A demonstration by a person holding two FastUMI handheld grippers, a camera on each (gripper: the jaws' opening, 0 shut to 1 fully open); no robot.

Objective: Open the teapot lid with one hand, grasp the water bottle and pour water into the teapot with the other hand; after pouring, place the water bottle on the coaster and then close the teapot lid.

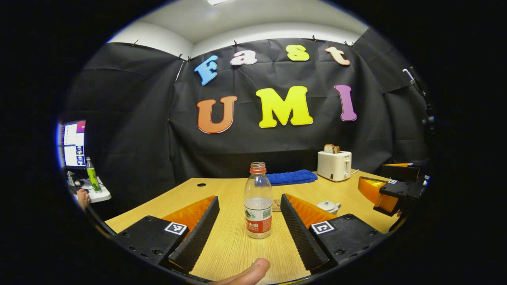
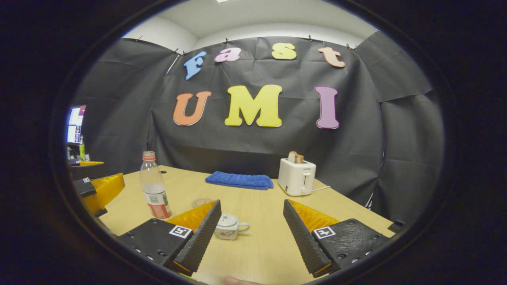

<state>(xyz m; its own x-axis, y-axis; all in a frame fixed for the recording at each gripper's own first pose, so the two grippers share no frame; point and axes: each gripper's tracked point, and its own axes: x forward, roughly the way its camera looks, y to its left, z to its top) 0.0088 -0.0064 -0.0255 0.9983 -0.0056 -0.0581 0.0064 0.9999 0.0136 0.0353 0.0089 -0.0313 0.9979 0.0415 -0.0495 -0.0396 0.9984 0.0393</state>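
Observation:
A clear water bottle (image 1: 258,202) with a red label, about half full, stands upright on the wooden table (image 1: 237,245). It is in the gap between the fingers of my open left gripper (image 1: 250,197), which do not touch it. A round coaster (image 1: 276,205) lies just behind it. The small white teapot (image 2: 229,227), lid on, sits low beside the left finger of my open right gripper (image 2: 252,202). In the right gripper view the bottle (image 2: 154,186) and coaster (image 2: 202,202) are to the left. The teapot (image 1: 328,206) also peeks past my left gripper's right finger.
A white toaster (image 2: 297,176) with bread in it and a folded blue towel (image 2: 239,180) sit at the table's far edge. A monitor (image 1: 73,144) and a green bottle (image 1: 93,176) stand off the table to the left. A thumb (image 1: 247,273) shows at the bottom.

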